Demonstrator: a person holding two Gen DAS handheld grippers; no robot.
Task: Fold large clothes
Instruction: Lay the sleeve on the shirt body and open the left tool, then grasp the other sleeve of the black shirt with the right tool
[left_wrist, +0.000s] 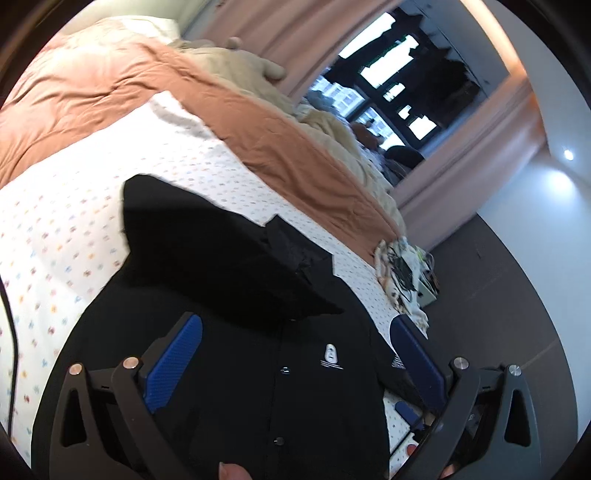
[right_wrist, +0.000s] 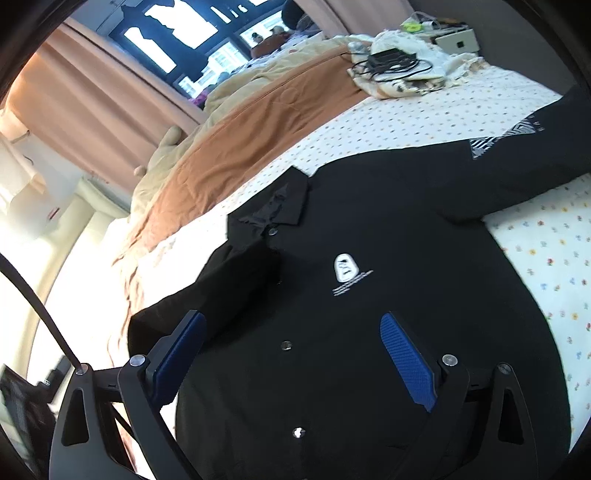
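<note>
A black button-front shirt (right_wrist: 369, 229) lies front-up on a bed sheet (right_wrist: 424, 110) — white cotton with a fine print of small coloured flowers. The shirt's cloth is smooth and matte, with a flat pointed collar (right_wrist: 280, 203), round pale buttons down the placket, a small white chest emblem (right_wrist: 345, 267) and a striped triangular patch (right_wrist: 506, 138) on the outstretched sleeve. The other sleeve (right_wrist: 229, 280) is folded in over the chest. Beyond the shirt runs a rust-orange quilt (left_wrist: 110, 92), stitched and wrinkled, edged by a beige blanket. The left gripper (left_wrist: 295, 347) hovers above the shirt front, its ribbed blue pads (left_wrist: 177, 358) spread wide and holding nothing. The right gripper (right_wrist: 295, 343) likewise stands released over the placket — no cloth between its pads (right_wrist: 406, 358).
</note>
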